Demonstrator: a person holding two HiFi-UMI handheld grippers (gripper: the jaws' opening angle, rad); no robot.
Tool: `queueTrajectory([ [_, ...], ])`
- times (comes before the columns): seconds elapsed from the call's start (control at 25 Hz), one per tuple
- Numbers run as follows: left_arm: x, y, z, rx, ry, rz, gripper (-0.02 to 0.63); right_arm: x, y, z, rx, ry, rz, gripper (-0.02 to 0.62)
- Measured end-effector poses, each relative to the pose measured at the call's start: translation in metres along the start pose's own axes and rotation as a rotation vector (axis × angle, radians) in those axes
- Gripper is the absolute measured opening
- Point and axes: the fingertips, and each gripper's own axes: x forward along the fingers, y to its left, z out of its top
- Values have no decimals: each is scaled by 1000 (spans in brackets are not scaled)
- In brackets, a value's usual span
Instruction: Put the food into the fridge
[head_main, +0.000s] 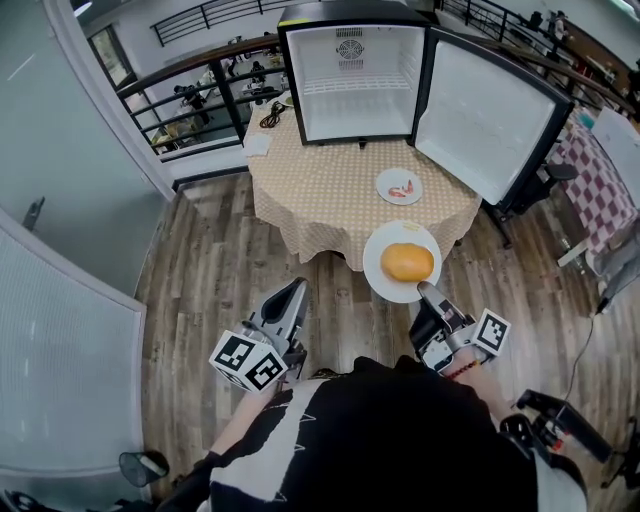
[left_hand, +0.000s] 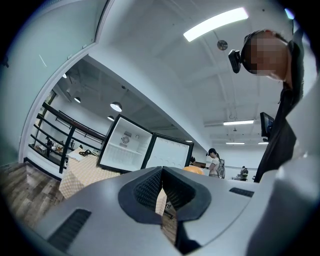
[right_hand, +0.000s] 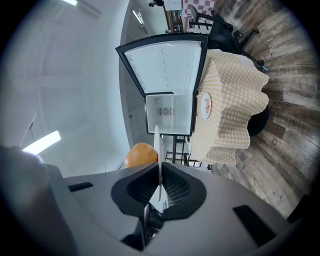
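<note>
My right gripper (head_main: 427, 293) is shut on the near rim of a white plate (head_main: 381, 270) that carries an orange bun (head_main: 407, 262), held in the air just before the table. In the right gripper view the plate (right_hand: 157, 150) shows edge-on between the pads, with the bun (right_hand: 140, 154) to its left. A second small plate with pink food (head_main: 399, 186) lies on the checked tablecloth (head_main: 330, 190). Behind it stands the small fridge (head_main: 352, 85), empty inside, its door (head_main: 490, 115) swung wide to the right. My left gripper (head_main: 297, 288) hangs shut and empty over the wooden floor.
A black railing (head_main: 200, 95) runs behind the table at the left. Cables (head_main: 272, 115) and white paper (head_main: 257, 145) lie on the table's far left. A checked cloth on another table (head_main: 595, 175) and a chair are at the right. A glass partition (head_main: 60, 330) stands at the left.
</note>
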Motion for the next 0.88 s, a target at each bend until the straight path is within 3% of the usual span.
queueTrajectory([
  [0.52,19,5,-25,-18,49,-30,14,20,-17,17,3,9,-16,25],
  [0.88,61,58,-11,-47,47,-5,14,87,-26,46,15,38,-28,25],
])
